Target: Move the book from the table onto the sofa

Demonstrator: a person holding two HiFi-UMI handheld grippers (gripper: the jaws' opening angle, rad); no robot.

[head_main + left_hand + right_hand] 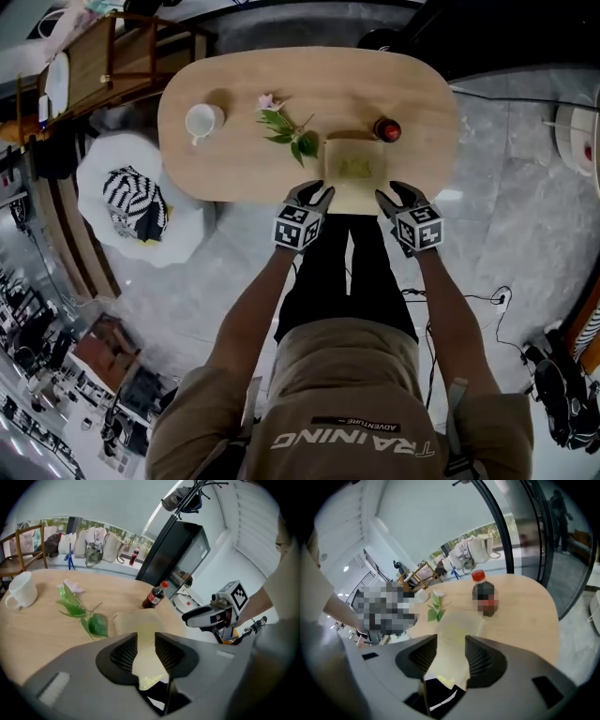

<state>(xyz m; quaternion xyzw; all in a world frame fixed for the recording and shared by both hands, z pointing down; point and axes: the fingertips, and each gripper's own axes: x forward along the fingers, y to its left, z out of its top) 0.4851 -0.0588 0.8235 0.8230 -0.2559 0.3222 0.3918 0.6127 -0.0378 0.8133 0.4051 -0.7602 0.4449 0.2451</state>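
Your fingers (123, 654) are apart on both grippers, and nothing is pinched in them yet. Look along the left gripper (146, 651) and you see the pale book (140, 623) showing through the gap, a little farther on. The right gripper (451, 656) shows the same thing: its gap is wide, with the book (457, 625) just past it.

From above, the book (354, 169) lies flat on the wooden table (225, 84), right at the near edge, a bit to the right of the middle. Its long side runs from near to far, away from you. Its short near end faces you.

Your left gripper (314, 194) is just beside the book's near left corner. Your right gripper (394, 195) is just beside the near right corner. So the book sits between your two grippers, and both look about as close to it as each other.

A dark bottle (387, 129) stands just past the book's far right corner. A leafy sprig (286, 131) lies near its far left corner. A white cup (202, 122) stands well off to the left.

I think your next job is to reach a little farther and close on the near end. A white seat with a striped cushion (141, 211) is off to the left, and that may be the sofa.
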